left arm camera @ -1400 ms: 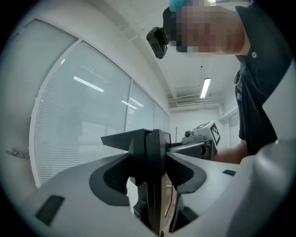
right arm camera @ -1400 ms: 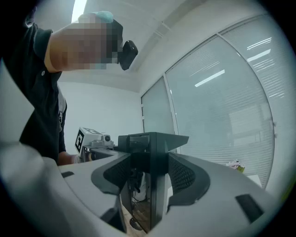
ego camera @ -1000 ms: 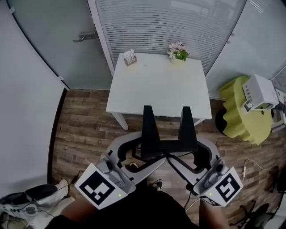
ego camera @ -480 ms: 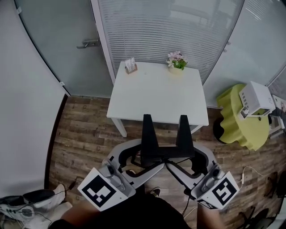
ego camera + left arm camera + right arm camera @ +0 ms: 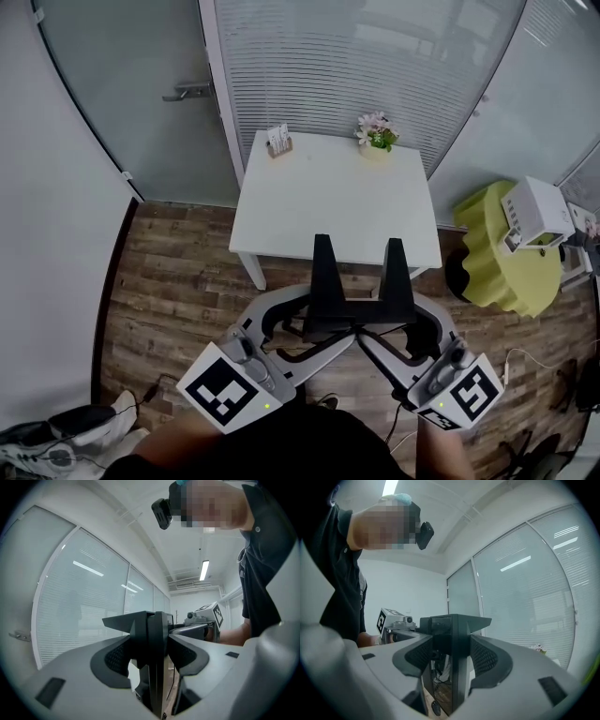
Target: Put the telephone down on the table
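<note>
The telephone (image 5: 357, 289) is a black piece with two upright prongs on a low base. I hold it in the air over the wooden floor, just short of the white table (image 5: 309, 202). My left gripper (image 5: 323, 317) is shut on its left side and my right gripper (image 5: 389, 319) is shut on its right side. In the left gripper view the jaws of the left gripper (image 5: 152, 651) clamp a black slab of the telephone (image 5: 151, 630). In the right gripper view the right gripper (image 5: 454, 656) pinches the telephone (image 5: 454, 627) the same way.
On the table's far edge stand a small flower pot (image 5: 377, 134) and a card holder (image 5: 278, 141). A yellow-green stool (image 5: 492, 253) with a white box (image 5: 537, 211) stands to the right. Glass walls and a door handle (image 5: 192, 90) lie behind. Shoes (image 5: 56, 441) lie at the lower left.
The telephone and both grippers have shifted slightly right and lower in the head view. Both grippers keep the same hold on it.
</note>
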Demonstrator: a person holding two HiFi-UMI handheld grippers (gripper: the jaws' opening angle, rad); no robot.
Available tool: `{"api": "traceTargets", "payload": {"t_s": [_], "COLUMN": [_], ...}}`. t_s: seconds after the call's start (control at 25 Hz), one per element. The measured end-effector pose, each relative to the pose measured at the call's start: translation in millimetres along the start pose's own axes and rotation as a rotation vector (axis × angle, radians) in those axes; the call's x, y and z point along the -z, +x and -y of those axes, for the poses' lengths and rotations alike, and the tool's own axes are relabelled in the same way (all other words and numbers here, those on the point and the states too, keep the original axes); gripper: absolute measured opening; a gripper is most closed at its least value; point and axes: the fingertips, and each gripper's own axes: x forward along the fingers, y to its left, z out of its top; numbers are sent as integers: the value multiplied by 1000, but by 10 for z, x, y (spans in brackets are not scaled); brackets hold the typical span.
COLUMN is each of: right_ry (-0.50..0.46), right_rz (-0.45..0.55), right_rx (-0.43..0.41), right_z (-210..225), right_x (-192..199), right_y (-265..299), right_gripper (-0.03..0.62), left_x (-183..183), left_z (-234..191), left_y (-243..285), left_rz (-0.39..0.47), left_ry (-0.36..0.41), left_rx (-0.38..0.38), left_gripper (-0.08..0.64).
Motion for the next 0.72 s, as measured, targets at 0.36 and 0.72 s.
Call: {"api": "traceTargets", "payload": {"t_s": [0.36, 0.72], "right_ry": [23, 31], "right_rz": [8, 33], "right_rx": [27, -5], "right_z": [258, 653], "right_x": [64, 59], "right_y": [392, 493], "right_gripper": [261, 261], "left_x": [70, 73], "left_z": [-471, -716], "left_y": [72, 378], "left_rz": [5, -5], "left_ry": [-25, -16], "left_rx": [31, 0], "left_gripper": [243, 242]}}
